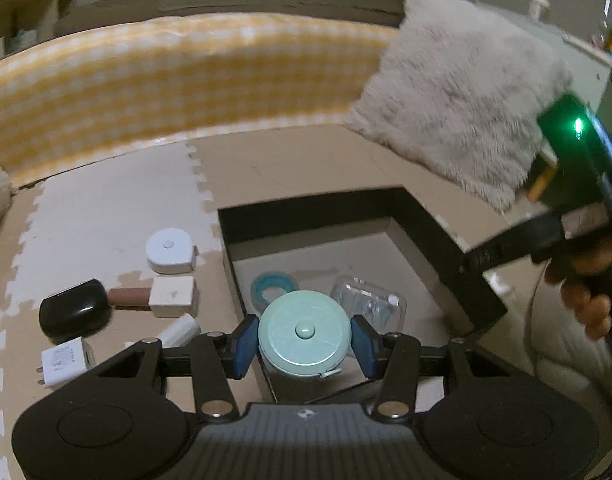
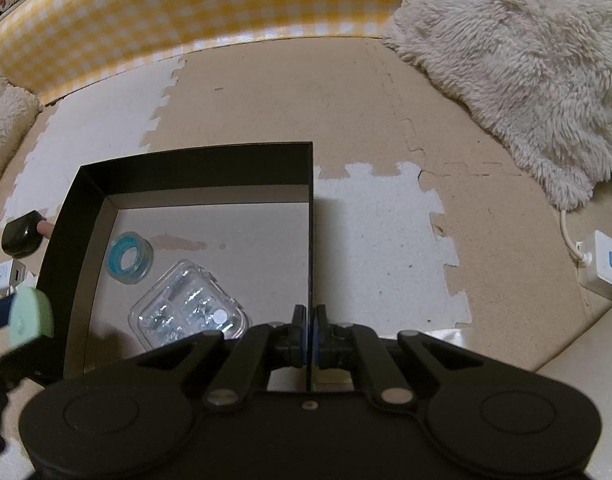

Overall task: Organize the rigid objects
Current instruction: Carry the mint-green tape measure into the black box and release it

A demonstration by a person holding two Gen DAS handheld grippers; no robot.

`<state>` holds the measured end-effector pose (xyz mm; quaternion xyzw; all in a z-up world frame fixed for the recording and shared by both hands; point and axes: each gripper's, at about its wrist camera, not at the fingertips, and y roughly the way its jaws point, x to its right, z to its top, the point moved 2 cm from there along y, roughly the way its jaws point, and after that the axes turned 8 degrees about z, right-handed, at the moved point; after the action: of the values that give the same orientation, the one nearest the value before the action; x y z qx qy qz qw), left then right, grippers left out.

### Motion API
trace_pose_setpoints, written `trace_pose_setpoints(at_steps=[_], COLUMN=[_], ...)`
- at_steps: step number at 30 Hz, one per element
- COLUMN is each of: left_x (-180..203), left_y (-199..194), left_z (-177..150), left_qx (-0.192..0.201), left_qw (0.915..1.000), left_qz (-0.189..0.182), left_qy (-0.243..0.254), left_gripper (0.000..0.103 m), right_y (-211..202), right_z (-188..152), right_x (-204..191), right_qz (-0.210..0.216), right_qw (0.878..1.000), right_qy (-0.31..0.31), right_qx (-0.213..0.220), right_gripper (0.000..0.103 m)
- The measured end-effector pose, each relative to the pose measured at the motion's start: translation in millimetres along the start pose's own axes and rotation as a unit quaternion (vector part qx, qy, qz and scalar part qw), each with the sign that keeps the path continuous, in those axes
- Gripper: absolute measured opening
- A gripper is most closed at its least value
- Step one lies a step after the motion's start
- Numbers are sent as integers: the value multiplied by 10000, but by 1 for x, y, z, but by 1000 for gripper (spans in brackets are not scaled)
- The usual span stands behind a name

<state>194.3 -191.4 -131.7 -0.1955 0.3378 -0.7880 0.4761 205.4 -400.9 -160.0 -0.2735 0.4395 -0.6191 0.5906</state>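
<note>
My left gripper (image 1: 304,340) is shut on a round mint-green tape measure (image 1: 304,334) and holds it above the near left corner of the black box (image 1: 438,232); the tape measure also shows in the right wrist view (image 2: 29,316). My right gripper (image 2: 309,334) is shut on the right wall of the black box (image 2: 310,240). Inside the box lie a blue tape ring (image 2: 129,257) and a clear plastic case (image 2: 189,312); both also show in the left wrist view, the ring (image 1: 270,286) and the case (image 1: 370,300).
Left of the box on the foam mat lie a white tape measure (image 1: 170,250), a black case (image 1: 74,314), a brown-and-white bottle (image 1: 157,296), a white cylinder (image 1: 179,332) and a white charger (image 1: 65,362). A fluffy pillow (image 2: 518,64), a yellow checkered bumper (image 1: 177,76) and a power strip (image 2: 604,266) surround the area.
</note>
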Motion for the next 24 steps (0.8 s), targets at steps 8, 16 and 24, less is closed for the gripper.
trace_pose_setpoints(at_steps=[8, 16, 24], left_x=[9, 13, 15], left_y=[8, 12, 11], left_z=[-2, -6, -6], left_qx=[4, -69, -138], left_qw=[9993, 9984, 9980], left_qz=[-28, -47, -75], left_qy=[372, 552, 614], left_gripper=[51, 51, 55], right_y=[1, 1, 1], right_z=[0, 0, 0], right_x=[0, 0, 0], right_qz=[-9, -7, -8], right_qw=[10000, 10000, 10000], right_qy=[-15, -12, -12], right_qx=[-28, -29, -29], right_gripper=[4, 4, 4])
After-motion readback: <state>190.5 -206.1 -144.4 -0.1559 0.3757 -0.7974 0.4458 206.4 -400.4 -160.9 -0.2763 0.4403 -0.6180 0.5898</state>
